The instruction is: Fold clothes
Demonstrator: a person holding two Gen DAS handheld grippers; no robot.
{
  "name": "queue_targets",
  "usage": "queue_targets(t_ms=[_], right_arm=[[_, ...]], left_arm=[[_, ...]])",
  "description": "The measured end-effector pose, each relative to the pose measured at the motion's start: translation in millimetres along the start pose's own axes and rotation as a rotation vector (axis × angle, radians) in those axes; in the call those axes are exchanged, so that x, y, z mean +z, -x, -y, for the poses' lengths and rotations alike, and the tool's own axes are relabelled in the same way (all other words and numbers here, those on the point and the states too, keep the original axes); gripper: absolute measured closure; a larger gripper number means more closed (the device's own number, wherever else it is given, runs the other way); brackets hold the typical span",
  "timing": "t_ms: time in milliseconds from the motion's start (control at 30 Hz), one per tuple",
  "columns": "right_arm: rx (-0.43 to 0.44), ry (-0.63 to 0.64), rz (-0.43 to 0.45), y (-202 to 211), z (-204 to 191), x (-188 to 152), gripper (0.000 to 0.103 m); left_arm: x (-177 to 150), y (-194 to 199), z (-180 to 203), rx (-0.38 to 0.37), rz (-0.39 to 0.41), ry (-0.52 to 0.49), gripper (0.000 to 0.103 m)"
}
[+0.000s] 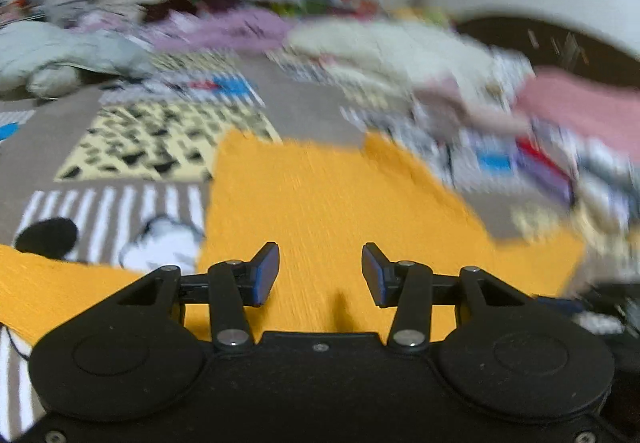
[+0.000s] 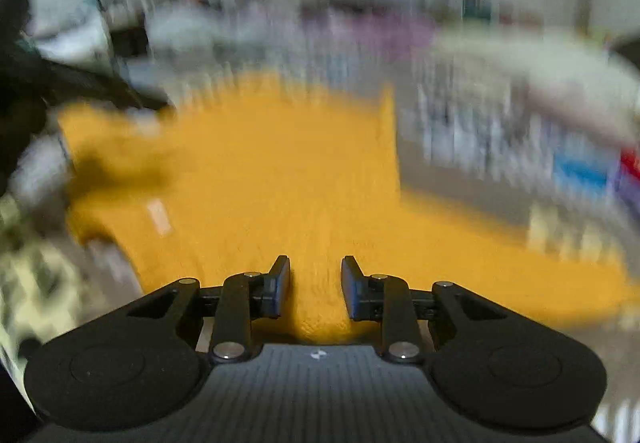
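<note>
Your left gripper (image 1: 320, 271) and right gripper (image 2: 315, 287) both gaped wide, empty, directly over the orange garment (image 1: 320, 203); its cloth ran up-frame from both.

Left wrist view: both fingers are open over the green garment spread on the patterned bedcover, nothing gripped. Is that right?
Not quite. The garment is orange, not green, as the left wrist view shows. The rest holds: the left gripper is open, nothing between its fingers, over the garment on the patterned bedcover.
</note>
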State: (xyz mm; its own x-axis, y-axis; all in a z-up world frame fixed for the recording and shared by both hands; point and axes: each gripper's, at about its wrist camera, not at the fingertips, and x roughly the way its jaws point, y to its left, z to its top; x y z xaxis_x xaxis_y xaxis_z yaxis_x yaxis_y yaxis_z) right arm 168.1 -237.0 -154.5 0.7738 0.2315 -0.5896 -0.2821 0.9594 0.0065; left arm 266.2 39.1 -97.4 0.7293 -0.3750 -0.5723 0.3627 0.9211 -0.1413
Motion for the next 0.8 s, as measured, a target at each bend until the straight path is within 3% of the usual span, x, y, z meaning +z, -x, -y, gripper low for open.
queue_targets(t_ms=[100,333,600,800], right_arm=[[0.044,-0.072,0.013,15,15,-4,0.074],[0.062,-0.12,0.024,19,27,25,0.074],[0.052,-0.228,0.062,-57,66,104,0.07],[0.057,-0.285,0.074,-125,88,136,0.069]], left_arm=[[-9,-15,-8,0.054,-0.091,-0.025,0.053],[10,-6,-38,0.035,0.007,0.08,0.053],[53,-27,-82,0.009,0.047,0.198,0.053],[76,-72,-100,0.015,0.001,0.201,0.053]])
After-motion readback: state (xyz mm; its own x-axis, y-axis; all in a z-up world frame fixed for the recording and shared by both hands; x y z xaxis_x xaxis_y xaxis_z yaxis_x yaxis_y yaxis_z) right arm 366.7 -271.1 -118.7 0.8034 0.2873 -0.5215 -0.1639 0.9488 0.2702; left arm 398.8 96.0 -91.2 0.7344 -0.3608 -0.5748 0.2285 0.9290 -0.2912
